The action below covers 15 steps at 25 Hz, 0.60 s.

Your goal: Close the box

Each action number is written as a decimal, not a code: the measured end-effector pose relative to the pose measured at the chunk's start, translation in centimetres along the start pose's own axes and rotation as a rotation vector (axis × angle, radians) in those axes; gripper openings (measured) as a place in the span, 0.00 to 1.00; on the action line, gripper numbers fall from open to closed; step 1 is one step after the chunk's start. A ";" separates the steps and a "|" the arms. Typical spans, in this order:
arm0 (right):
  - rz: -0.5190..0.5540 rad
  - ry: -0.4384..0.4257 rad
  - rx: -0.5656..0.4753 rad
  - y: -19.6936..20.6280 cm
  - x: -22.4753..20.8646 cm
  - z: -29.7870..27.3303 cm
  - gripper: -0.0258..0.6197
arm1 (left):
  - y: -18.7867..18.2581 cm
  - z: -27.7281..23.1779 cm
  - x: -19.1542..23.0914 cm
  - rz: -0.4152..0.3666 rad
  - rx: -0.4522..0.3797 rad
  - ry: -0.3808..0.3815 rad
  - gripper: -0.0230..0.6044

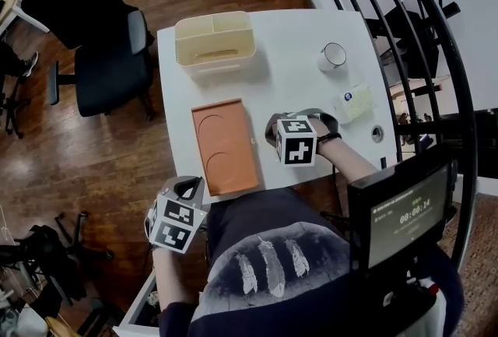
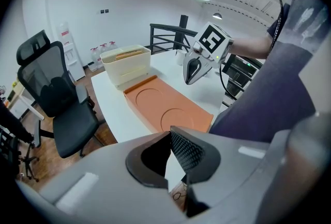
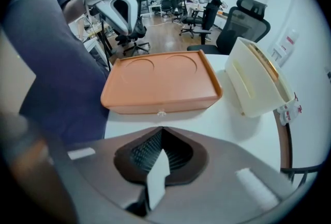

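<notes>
A flat orange lid [image 1: 224, 145] with two round dents lies on the white table [image 1: 296, 40] near its front edge. It also shows in the left gripper view as the orange lid [image 2: 168, 106] and in the right gripper view as the orange lid [image 3: 160, 80]. Behind it stands an open cream box [image 1: 215, 43] [image 2: 126, 65] [image 3: 256, 80] with compartments. My right gripper [image 1: 272, 130] [image 3: 161, 129] hovers just right of the lid, shut and empty. My left gripper [image 1: 189, 189] [image 2: 169, 132] is off the table's front left corner, shut and empty.
A white cup [image 1: 333, 56] and a small white packet [image 1: 354, 102] sit at the table's right side. A black office chair [image 1: 101, 40] stands left of the table, a black railing [image 1: 420, 8] to the right. A screen [image 1: 405, 211] hangs at the person's chest.
</notes>
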State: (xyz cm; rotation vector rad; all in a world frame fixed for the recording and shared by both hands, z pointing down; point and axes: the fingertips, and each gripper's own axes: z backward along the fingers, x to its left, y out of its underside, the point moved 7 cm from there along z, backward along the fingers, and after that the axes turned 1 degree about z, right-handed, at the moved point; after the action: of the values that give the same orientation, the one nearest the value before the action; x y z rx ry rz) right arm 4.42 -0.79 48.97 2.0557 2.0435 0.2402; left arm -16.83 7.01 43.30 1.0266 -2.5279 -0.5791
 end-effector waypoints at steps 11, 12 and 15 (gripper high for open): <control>-0.044 0.067 -0.032 2.7 0.7 3.2 0.04 | -0.7 -0.4 -0.9 -0.021 -0.001 0.004 0.06; -0.047 0.070 -0.034 2.8 0.8 3.4 0.04 | -0.6 -0.3 -1.0 -0.021 -0.001 0.005 0.06; -0.052 0.077 -0.035 3.1 1.1 3.7 0.04 | -0.5 -0.2 -1.2 -0.018 0.001 0.004 0.06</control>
State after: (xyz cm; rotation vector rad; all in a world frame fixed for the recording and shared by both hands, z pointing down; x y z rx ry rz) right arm 8.43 0.16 46.20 1.9999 2.1186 0.3481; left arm -15.61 7.49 43.06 1.0513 -2.5176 -0.5803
